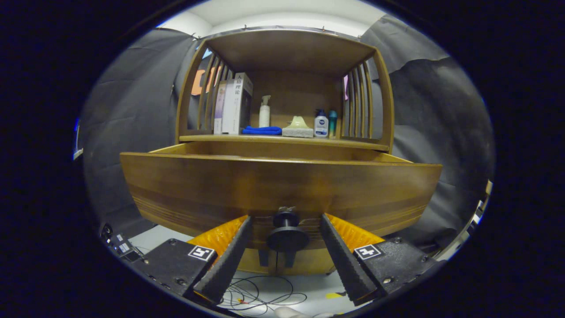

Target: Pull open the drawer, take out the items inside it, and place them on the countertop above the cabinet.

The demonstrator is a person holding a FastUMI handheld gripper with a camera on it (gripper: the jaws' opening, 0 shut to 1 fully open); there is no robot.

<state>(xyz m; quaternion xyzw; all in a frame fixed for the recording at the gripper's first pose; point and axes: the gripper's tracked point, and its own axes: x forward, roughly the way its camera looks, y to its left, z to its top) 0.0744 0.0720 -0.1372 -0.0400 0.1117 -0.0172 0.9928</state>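
Gripper (286,221): fingers spread wide, flanking the dark round knob (287,232) without touching it | Drawer (282,190): wooden front pulled out below the countertop (282,138) | Countertop: books (234,104), blue cloth (262,130), bottles (321,123).

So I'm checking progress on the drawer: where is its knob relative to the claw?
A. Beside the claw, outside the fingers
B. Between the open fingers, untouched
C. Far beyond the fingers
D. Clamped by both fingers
B: the knob on the pulled-out drawer sits between the spread fingers of the claw, with gaps either side.
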